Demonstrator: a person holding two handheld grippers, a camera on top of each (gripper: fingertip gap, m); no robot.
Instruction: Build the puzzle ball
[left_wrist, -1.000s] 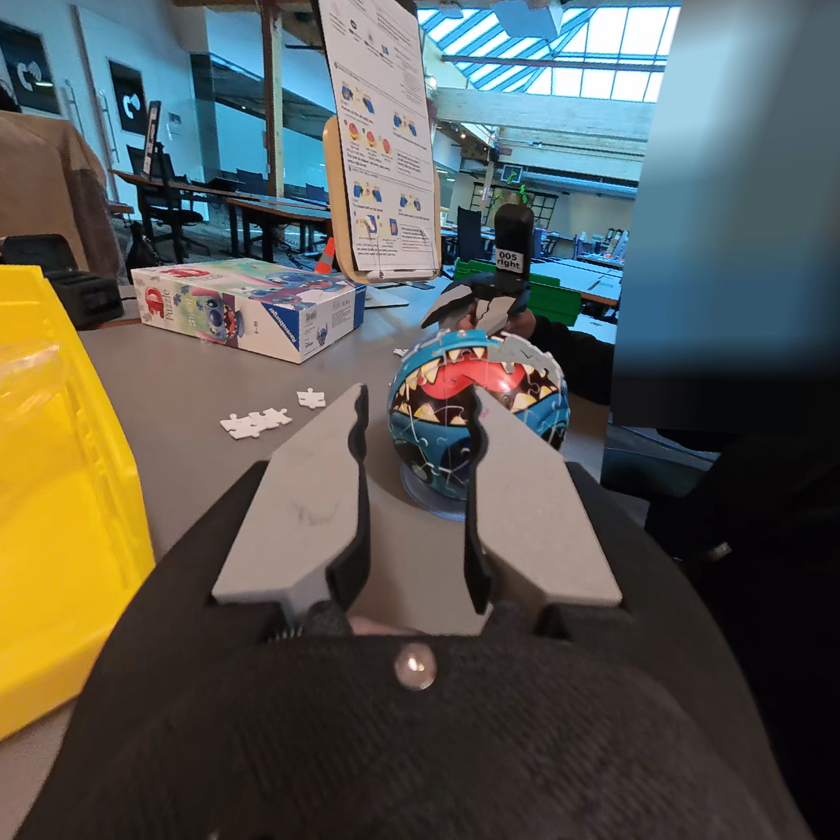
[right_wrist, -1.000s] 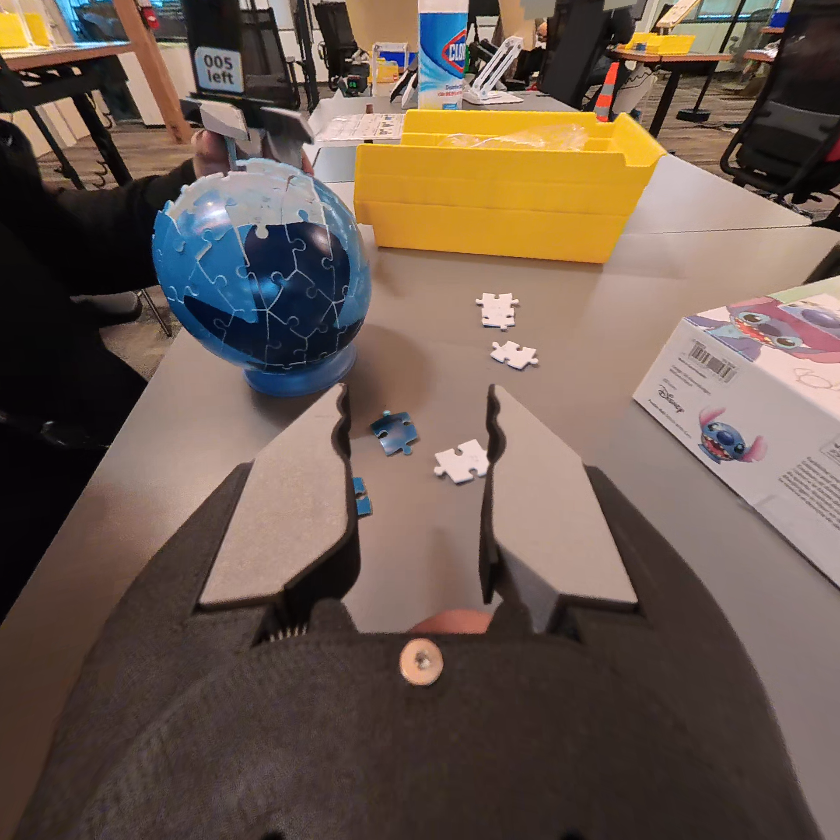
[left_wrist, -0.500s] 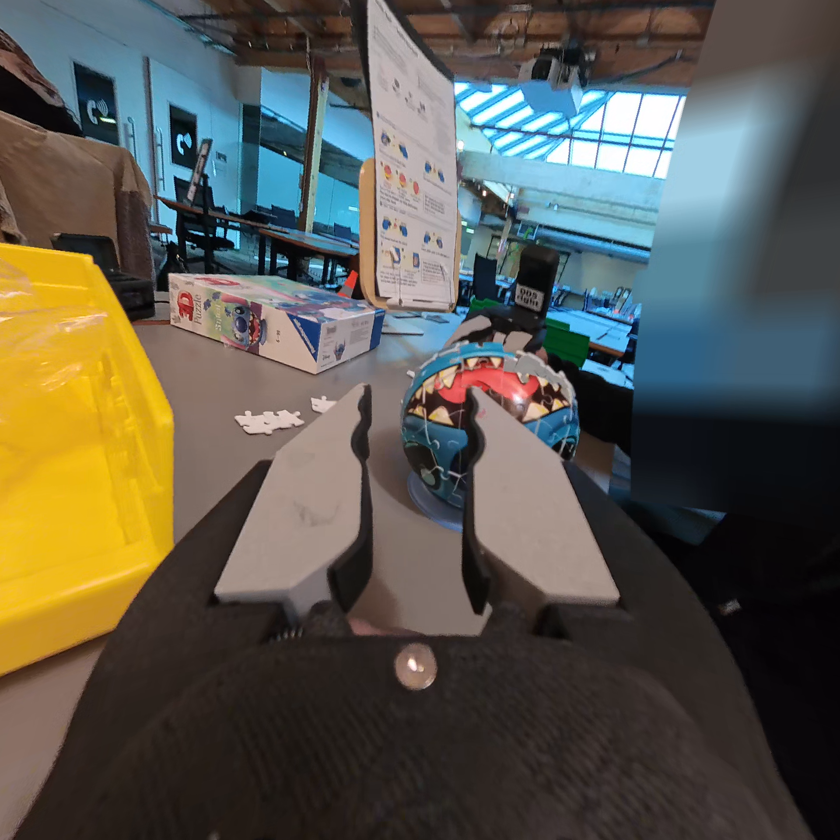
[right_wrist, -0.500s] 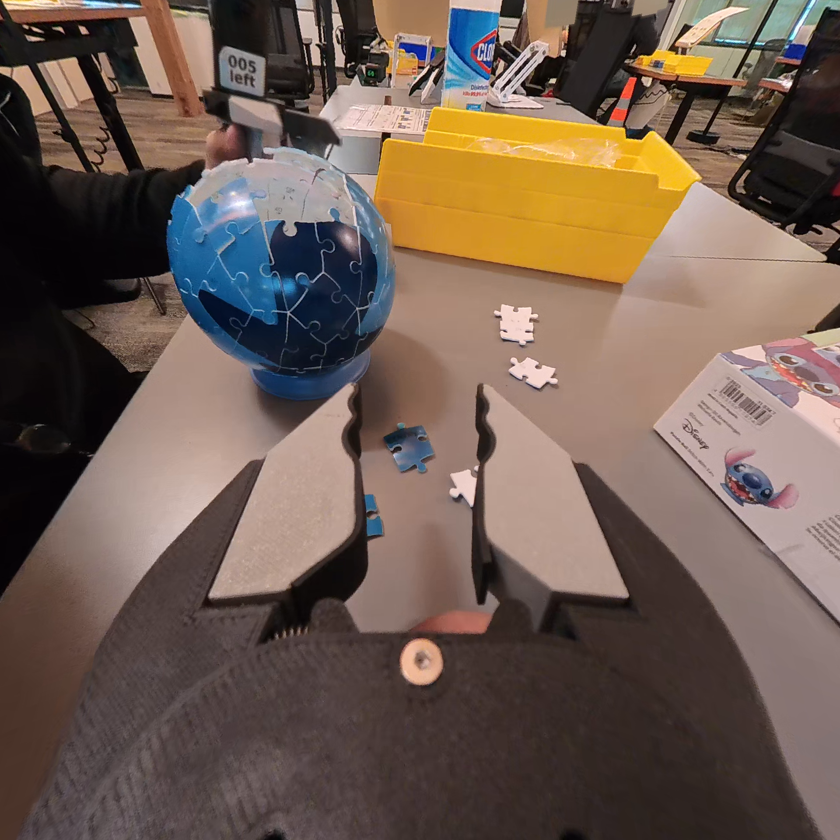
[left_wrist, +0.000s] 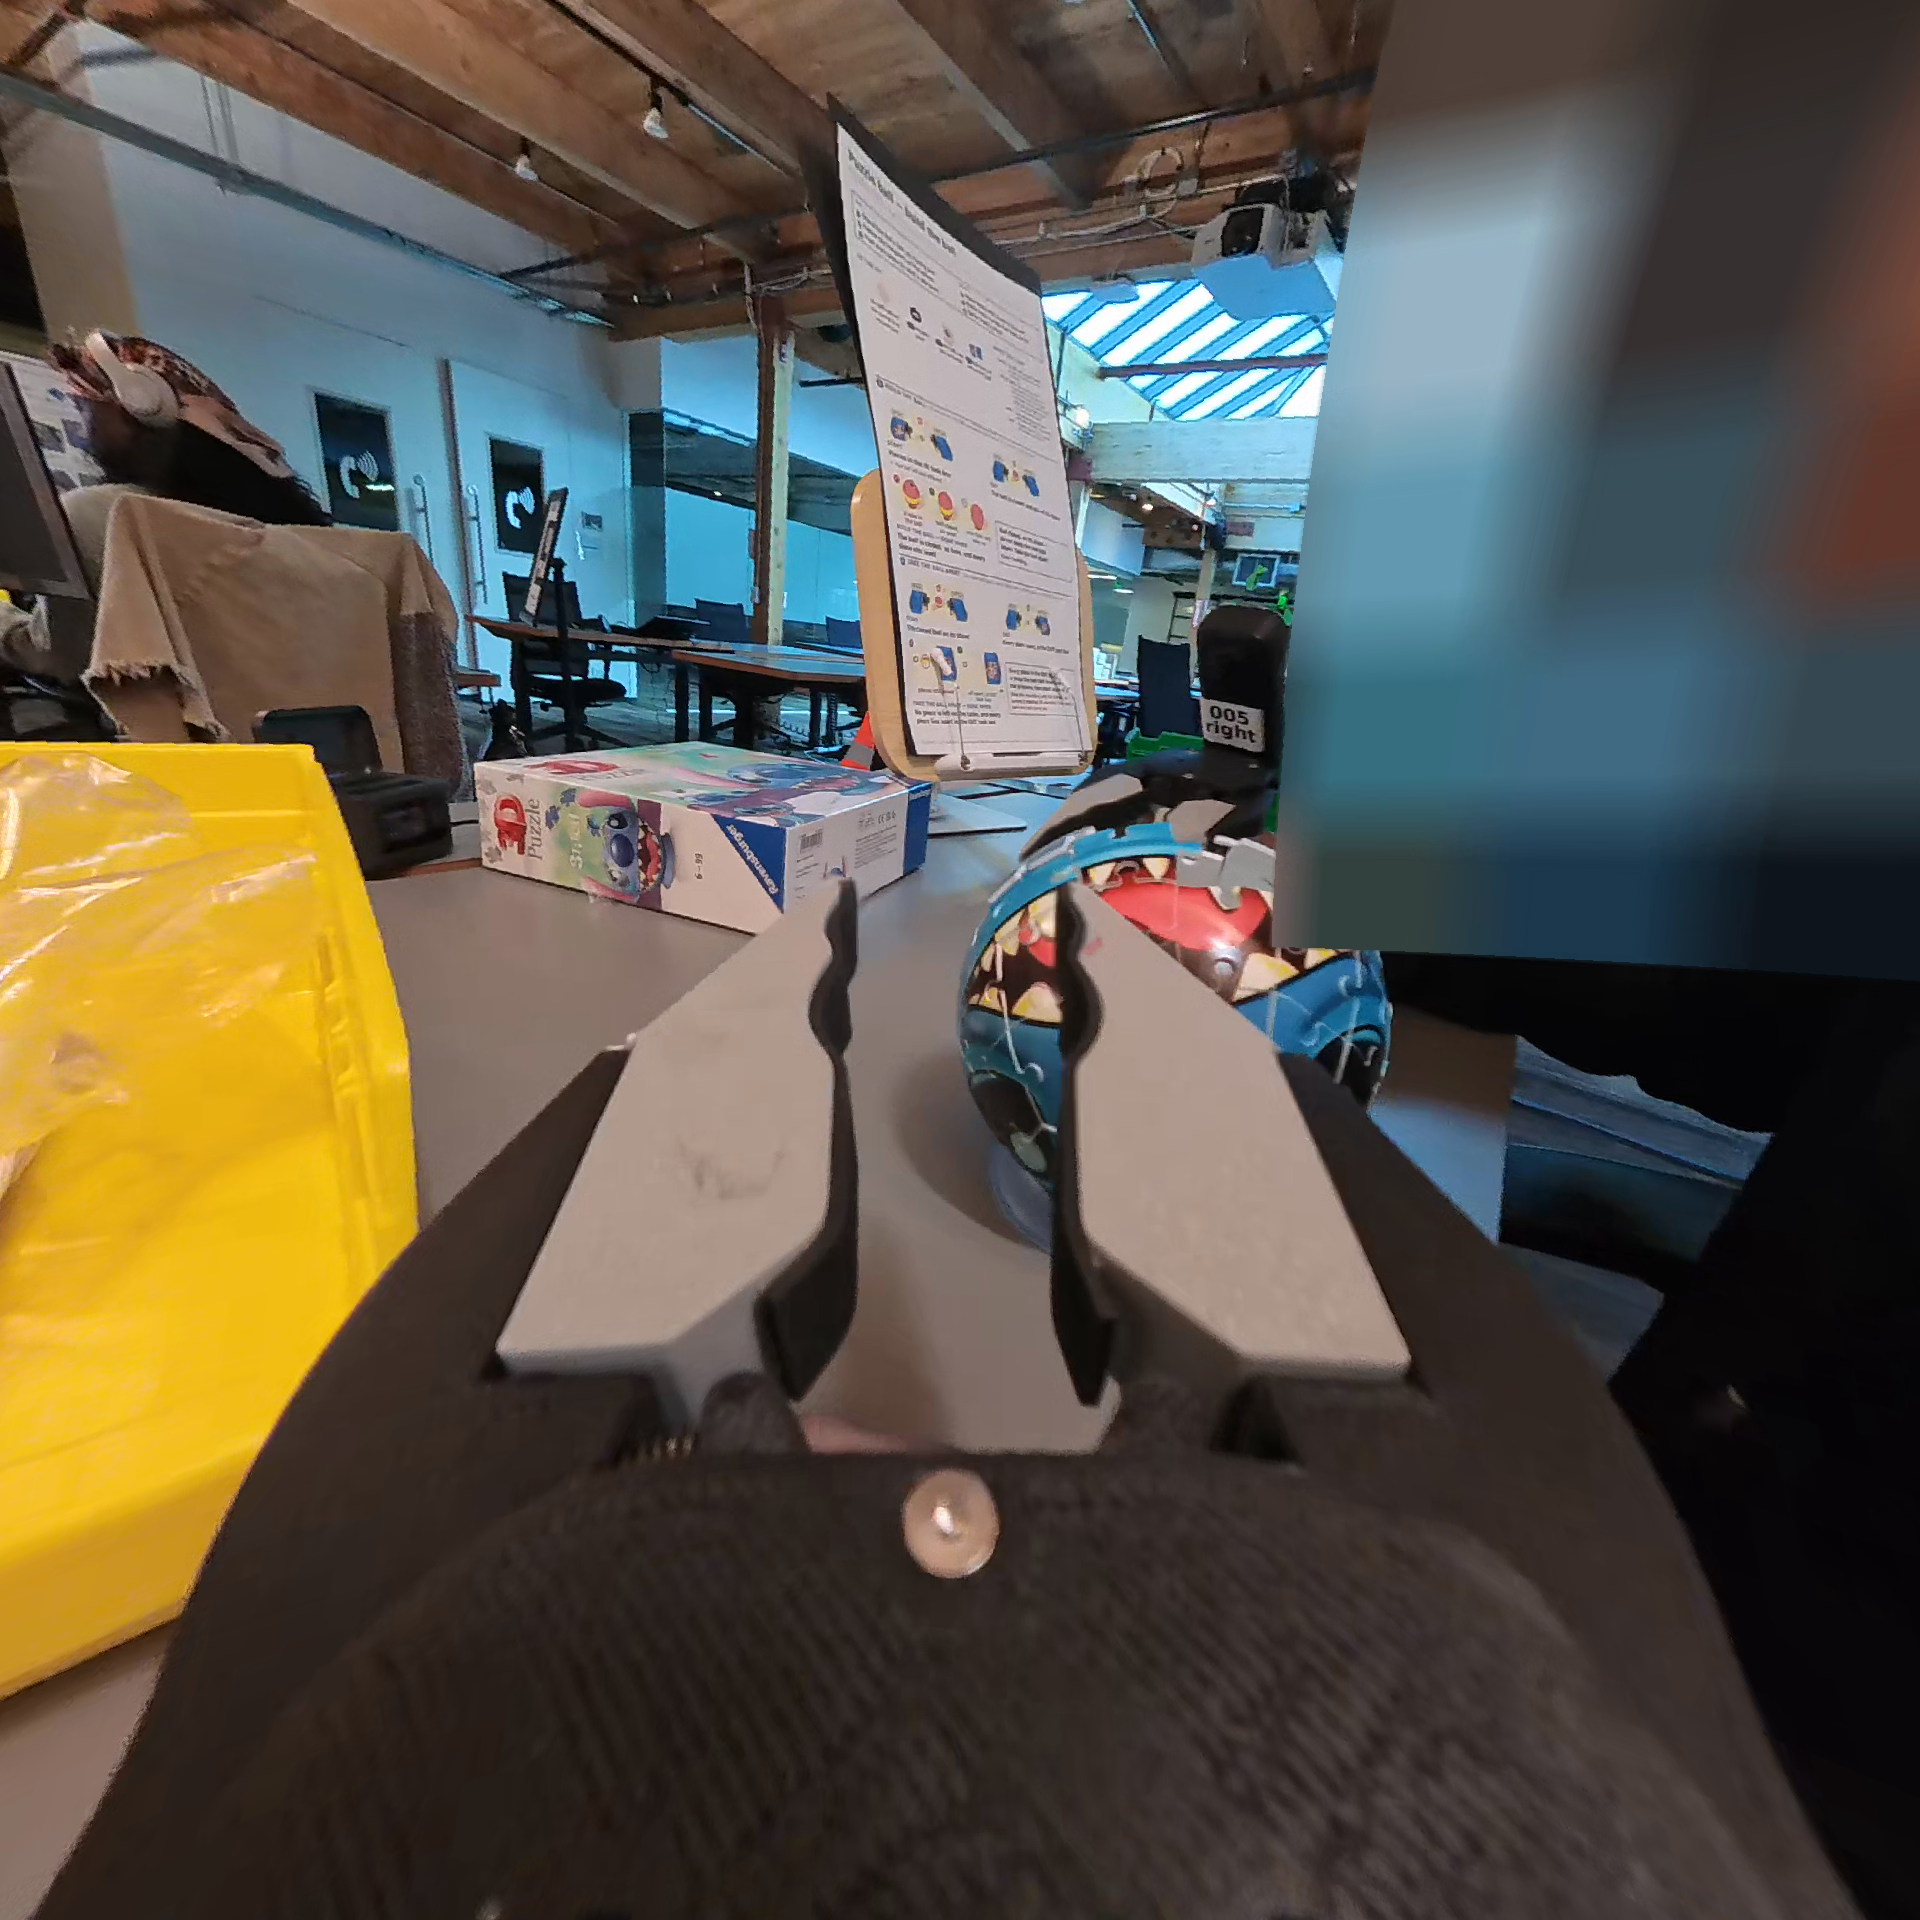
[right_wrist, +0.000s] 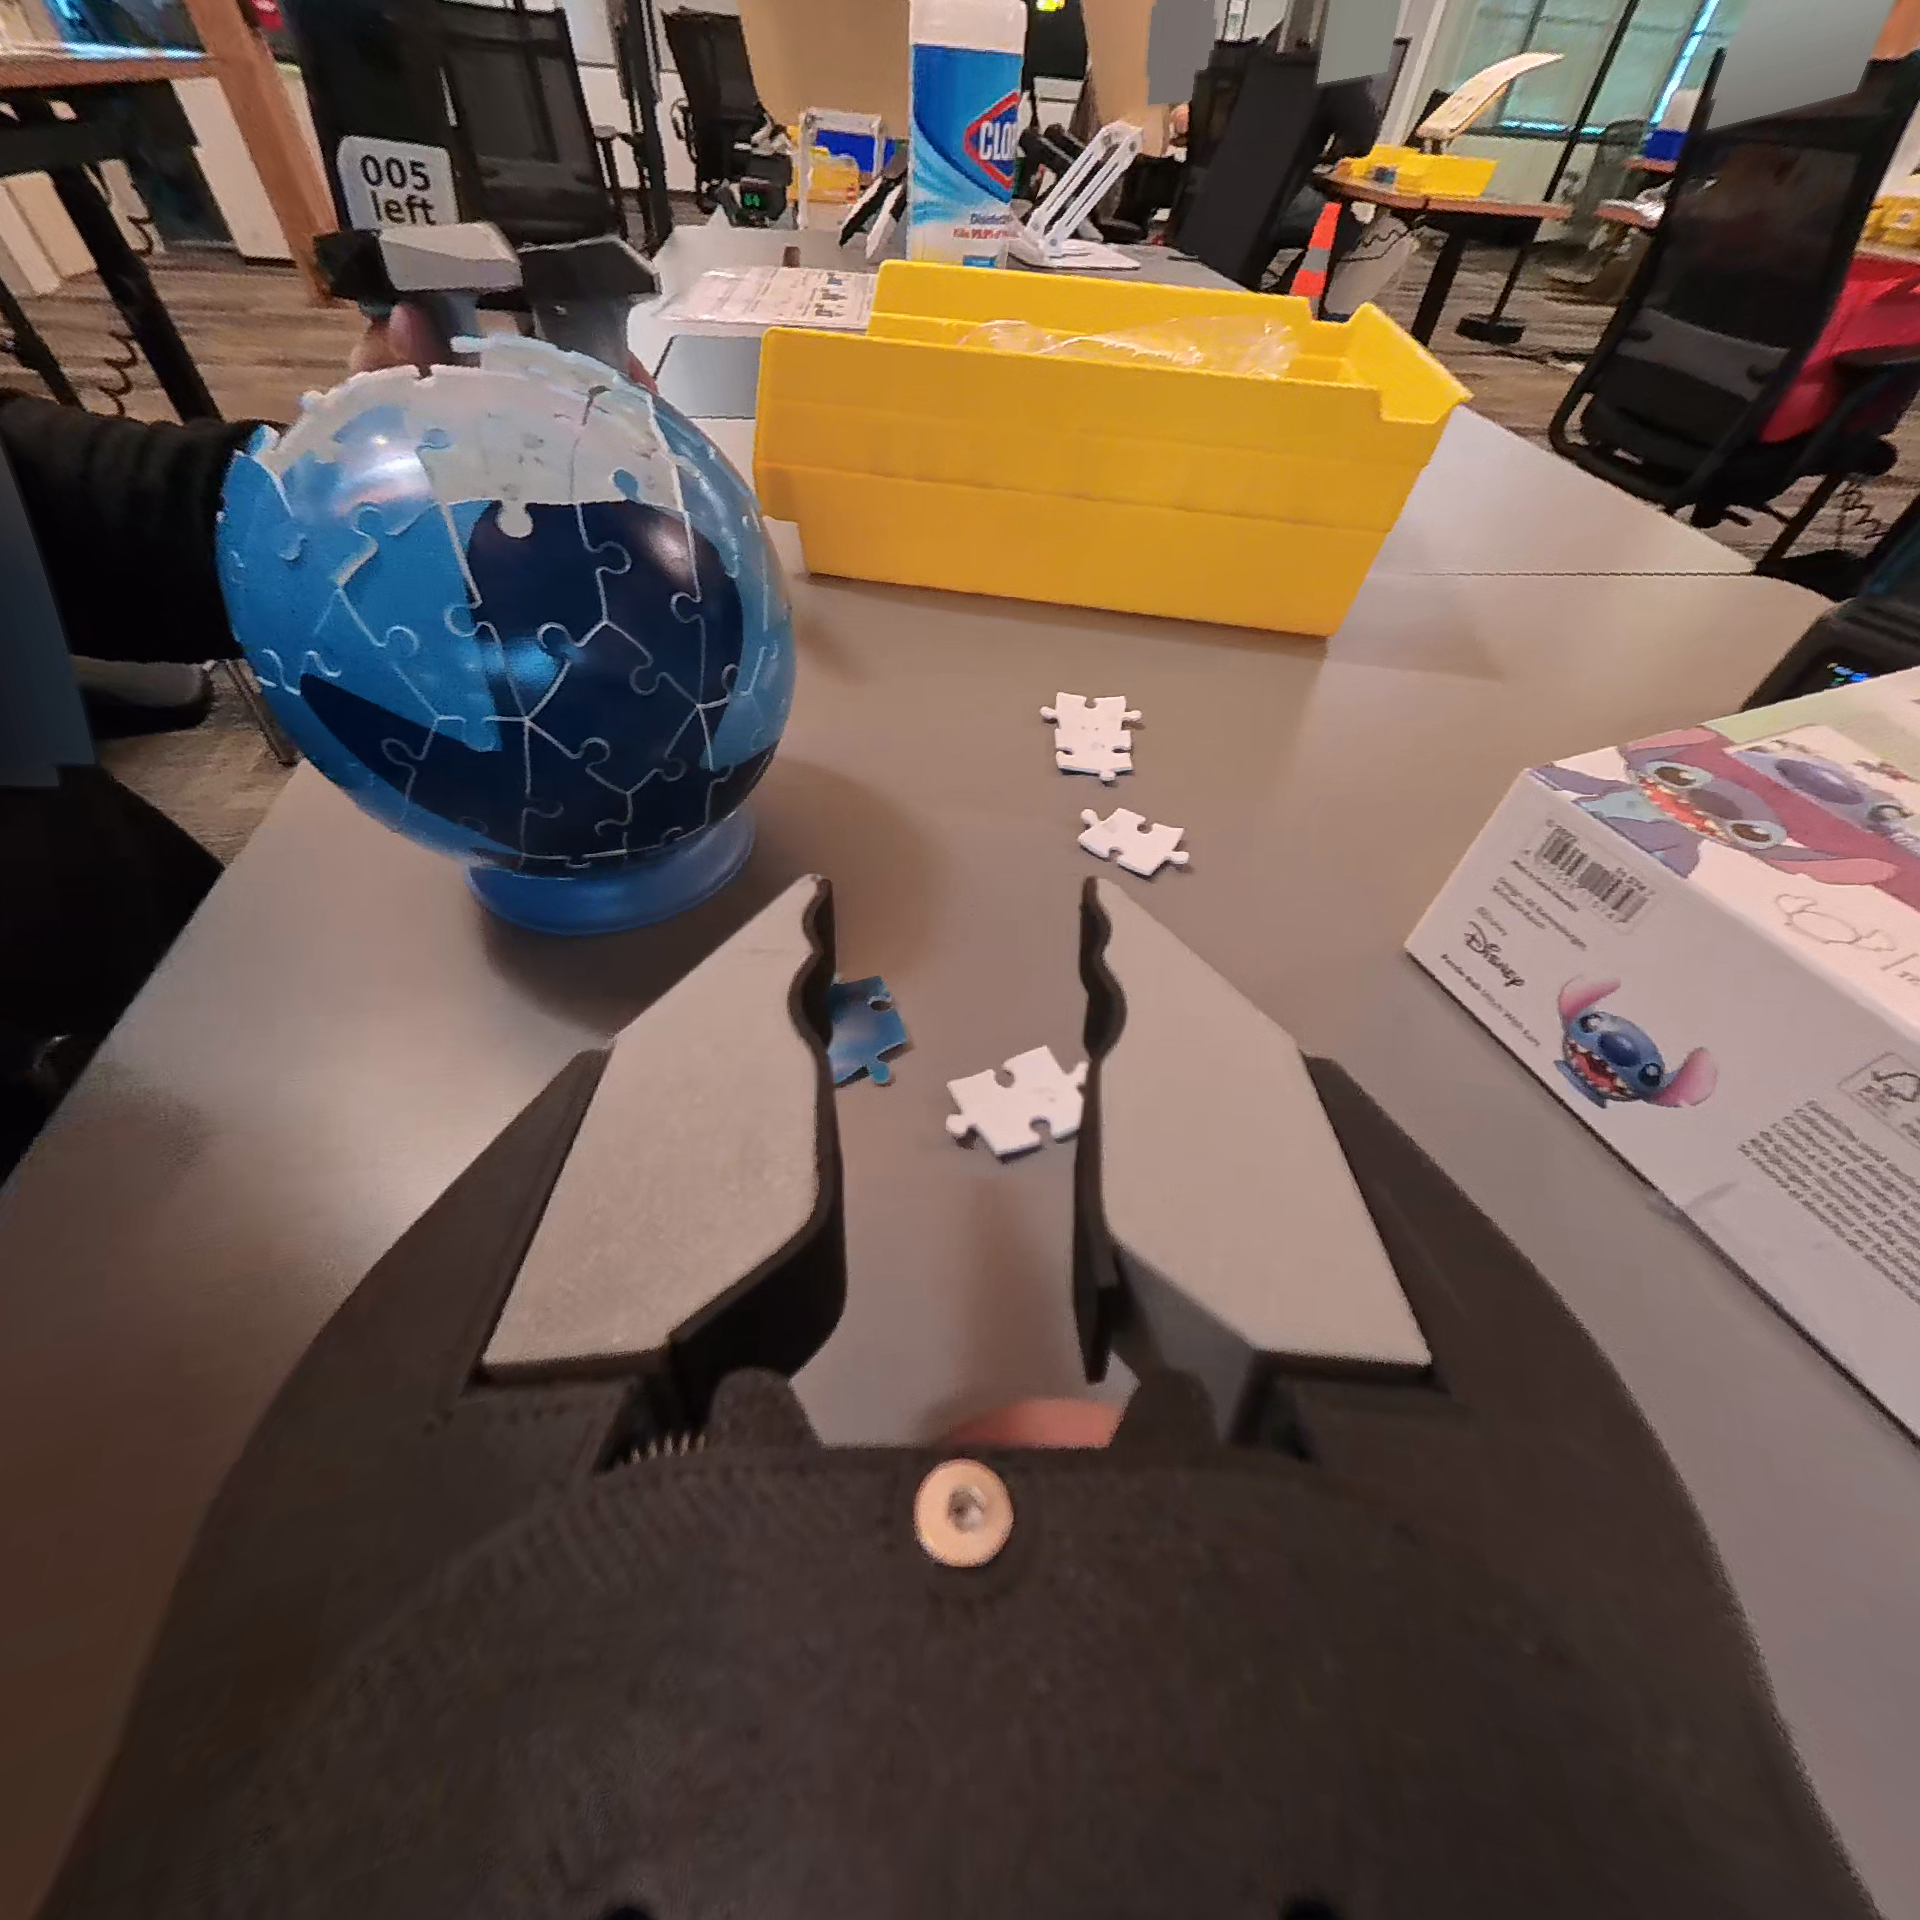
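Observation:
The puzzle ball (right_wrist: 499, 644) stands on a blue stand (right_wrist: 613, 894) near the table's left edge; its top shows pale pieces with a jagged edge. In the left wrist view the ball (left_wrist: 1195, 966) shows a toothy mouth, partly behind my right finger. My left gripper (left_wrist: 956, 914) is open and empty, low over the table just short of the ball; it also shows behind the ball in the right wrist view (right_wrist: 499, 270). My right gripper (right_wrist: 956, 904) is open and empty above a blue loose piece (right_wrist: 868, 1029) and a white loose piece (right_wrist: 1013, 1112).
Two more white pieces (right_wrist: 1091, 732) (right_wrist: 1132, 840) lie farther out. A yellow bin (right_wrist: 1091, 488) stands at the back and a puzzle box (right_wrist: 1714, 935) at the right. An instruction sheet on a stand (left_wrist: 966, 520) stands behind the box (left_wrist: 707, 831). The tips of one gripper are about 25 cm away from the tips of the other. The blue loose piece (right_wrist: 868, 1029) lies some 7 cm from my right tips, 25 cm from my left tips.
My left gripper has dropped lower and its view has tilted up, with the ball now off to its right. My right gripper has moved closer over the loose pieces, its jaws slightly narrower.

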